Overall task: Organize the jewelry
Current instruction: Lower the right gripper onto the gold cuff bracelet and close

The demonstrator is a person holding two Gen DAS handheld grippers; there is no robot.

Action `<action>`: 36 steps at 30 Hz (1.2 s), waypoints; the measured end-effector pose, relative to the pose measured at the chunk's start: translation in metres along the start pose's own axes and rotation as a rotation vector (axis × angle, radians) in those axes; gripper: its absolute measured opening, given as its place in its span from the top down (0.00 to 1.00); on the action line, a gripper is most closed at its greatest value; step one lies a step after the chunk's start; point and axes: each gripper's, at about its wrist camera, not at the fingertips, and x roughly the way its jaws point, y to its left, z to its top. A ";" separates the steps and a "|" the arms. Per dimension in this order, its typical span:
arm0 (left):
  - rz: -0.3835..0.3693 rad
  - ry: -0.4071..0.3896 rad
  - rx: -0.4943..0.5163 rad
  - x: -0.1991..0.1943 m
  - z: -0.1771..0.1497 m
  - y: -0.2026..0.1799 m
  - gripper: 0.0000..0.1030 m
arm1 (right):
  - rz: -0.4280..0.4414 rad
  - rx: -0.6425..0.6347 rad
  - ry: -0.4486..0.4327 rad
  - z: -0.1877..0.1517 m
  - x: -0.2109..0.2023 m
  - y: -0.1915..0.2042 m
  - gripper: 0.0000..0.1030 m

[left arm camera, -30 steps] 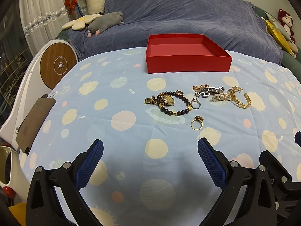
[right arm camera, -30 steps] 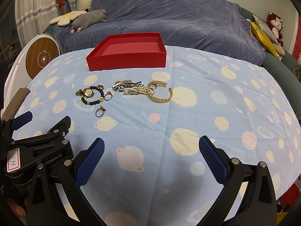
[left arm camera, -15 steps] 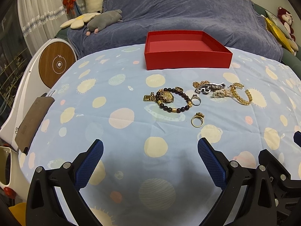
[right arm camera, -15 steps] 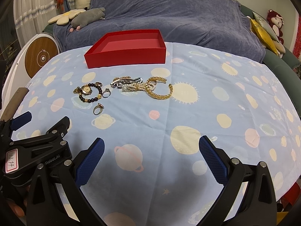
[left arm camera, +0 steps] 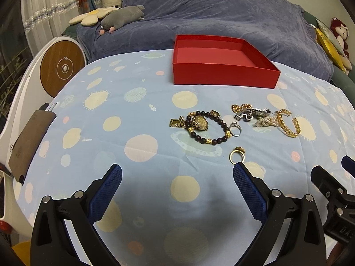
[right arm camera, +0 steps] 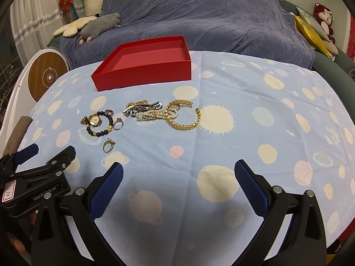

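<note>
Hovering side by side over the patterned tablecloth (left arm camera: pixel 137 110), we hold the left gripper (left arm camera: pixel 177 173) and the right gripper (right arm camera: pixel 178 173) with their jaws spread wide and nothing between the blue pads; no piece has been gripped, so we judge the task to be at its approach stage.

The red box (left arm camera: pixel 221 75) stands open-topped at the far side of the cloth with no jewelry visible inside it; we take it to be the destination, placed beyond the pieces so each can be carried forward and dropped in.

The jewelry lies loose in a band between the grippers and the box. On the left, the beaded bracelet (left arm camera: pixel 208 130) overlaps the gold watch (left arm camera: pixel 199 123), with the silver ring (left arm camera: pixel 235 129) touching the beads. The gold ring (left arm camera: pixel 237 155) sits alone, nearest the left gripper and just beyond its right finger. Farther right, the silver watch (right arm camera: pixel 142 108), pearl bracelet (right arm camera: pixel 155 114) and gold cuff (right arm camera: pixel 184 116) lie tangled together.

We judge the isolated gold ring the easiest first pick; the tangled pieces risk dragging their neighbours.
</note>
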 end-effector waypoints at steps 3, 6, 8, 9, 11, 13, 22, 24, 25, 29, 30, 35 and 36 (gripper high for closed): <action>-0.026 0.024 -0.033 0.007 0.007 0.010 0.05 | -0.001 0.013 -0.002 0.010 0.012 -0.004 0.05; -0.027 0.033 -0.066 0.012 0.010 0.019 0.05 | 0.011 0.026 0.012 0.016 0.027 -0.007 0.08; -0.019 0.040 -0.073 0.016 0.010 0.022 0.05 | 0.023 0.030 0.033 0.018 0.038 -0.007 0.14; -0.015 0.045 -0.075 0.017 0.010 0.024 0.05 | 0.028 0.036 0.049 0.019 0.044 -0.007 0.17; -0.014 0.055 -0.079 0.020 0.009 0.026 0.05 | 0.051 0.068 0.081 0.020 0.056 -0.010 0.19; -0.021 0.060 -0.079 0.022 0.009 0.027 0.05 | 0.066 0.100 0.103 0.023 0.065 -0.012 0.23; -0.050 0.081 -0.055 0.031 0.009 0.027 0.05 | 0.054 0.096 0.112 0.038 0.087 -0.007 0.33; -0.060 0.091 -0.057 0.033 0.008 0.026 0.05 | 0.044 0.086 0.100 0.038 0.089 -0.008 0.36; -0.065 0.095 -0.058 0.033 0.008 0.026 0.05 | 0.038 0.081 0.100 0.038 0.089 -0.007 0.36; -0.069 0.096 -0.054 0.034 0.009 0.024 0.05 | 0.031 0.056 0.091 0.039 0.090 -0.005 0.50; -0.069 0.097 -0.054 0.034 0.009 0.023 0.05 | 0.035 0.050 0.089 0.040 0.090 -0.005 0.55; -0.062 0.102 -0.059 0.036 0.009 0.022 0.05 | 0.062 0.062 0.090 0.041 0.089 -0.006 0.57; -0.060 0.101 -0.059 0.037 0.009 0.022 0.05 | 0.063 0.064 0.089 0.042 0.089 -0.007 0.60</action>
